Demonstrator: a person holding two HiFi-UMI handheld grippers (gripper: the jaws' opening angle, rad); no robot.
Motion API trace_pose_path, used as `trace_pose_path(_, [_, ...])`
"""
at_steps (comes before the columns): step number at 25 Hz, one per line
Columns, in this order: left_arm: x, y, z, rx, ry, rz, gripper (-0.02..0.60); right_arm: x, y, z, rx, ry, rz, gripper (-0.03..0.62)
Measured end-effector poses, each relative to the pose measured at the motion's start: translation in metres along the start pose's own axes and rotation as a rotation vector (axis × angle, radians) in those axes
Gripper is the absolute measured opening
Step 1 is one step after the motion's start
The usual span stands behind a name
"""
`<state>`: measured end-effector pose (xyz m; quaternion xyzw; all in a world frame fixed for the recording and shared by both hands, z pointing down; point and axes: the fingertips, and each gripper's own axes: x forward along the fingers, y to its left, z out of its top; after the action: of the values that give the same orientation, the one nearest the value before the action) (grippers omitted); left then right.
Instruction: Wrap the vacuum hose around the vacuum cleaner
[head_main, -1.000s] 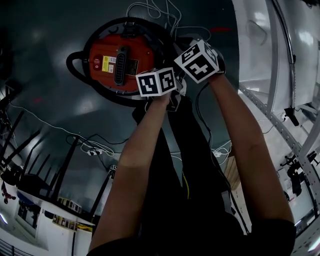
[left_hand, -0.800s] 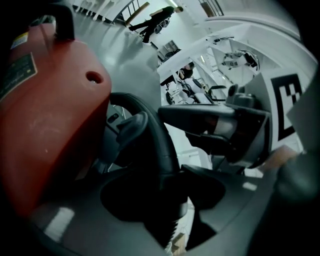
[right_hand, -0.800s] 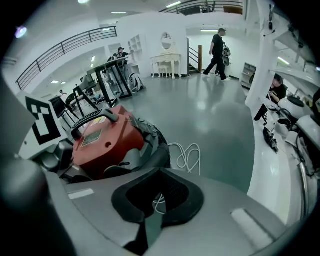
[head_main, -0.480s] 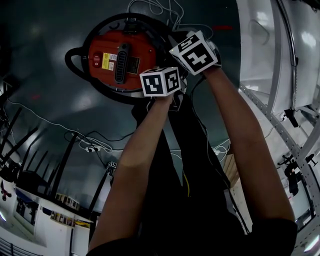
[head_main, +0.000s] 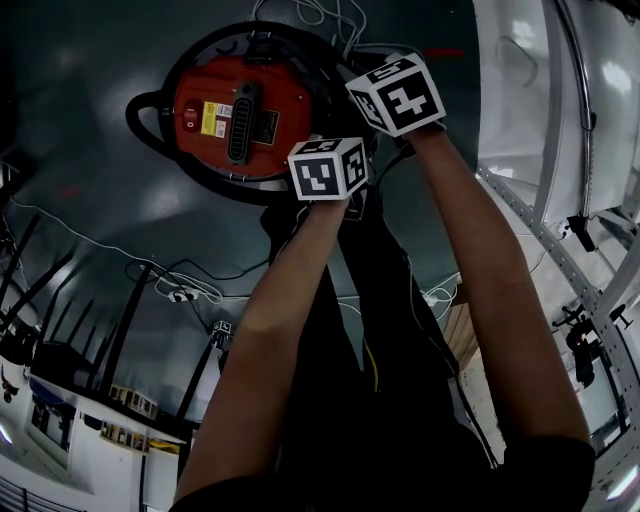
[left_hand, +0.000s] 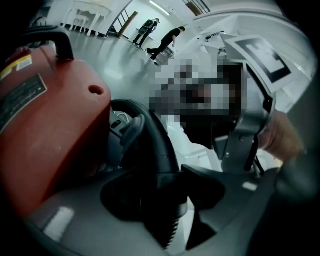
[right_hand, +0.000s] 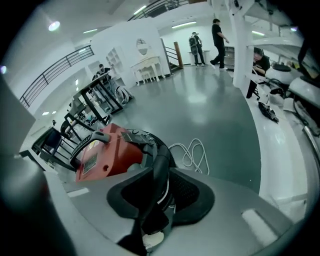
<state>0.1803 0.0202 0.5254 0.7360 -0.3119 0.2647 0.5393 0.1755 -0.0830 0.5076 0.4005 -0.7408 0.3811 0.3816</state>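
Red vacuum (head_main: 235, 110) stands on the floor (head_main: 100, 200). The black hose (head_main: 140, 128) is looped round its body. Left gripper (left_hand: 165, 190): fingers (left_hand: 215, 187) at a middling gap, clamped on a thick section of hose right beside the red housing. Right gripper (right_hand: 157, 195): fingers (right_hand: 192, 192) narrow and just been opening slightly, with the hose between them touching both pads. A white cable (right_hand: 192, 152) lies coiled on the floor behind the vacuum.
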Motion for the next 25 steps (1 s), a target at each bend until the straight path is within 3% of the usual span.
trace_pose_path(7, [0.001,0.001,-0.004,0.041,0.008,0.008,0.227,-0.001,0.008,0.000,0.039,-0.012,0.020,0.147])
trace_pose_path(13, [-0.002,-0.003,-0.005,0.072,0.002,-0.012,0.227,0.011,0.009,-0.011,0.011,0.059,-0.043,0.170])
trace_pose_path(21, [-0.004,-0.002,0.004,0.075,-0.028,0.042,0.233,0.021,0.003,-0.008,-0.004,0.145,-0.045,0.163])
trace_pose_path(25, [-0.016,-0.004,0.012,0.113,-0.095,0.060,0.242,0.023,-0.002,-0.005,-0.003,0.141,-0.049,0.160])
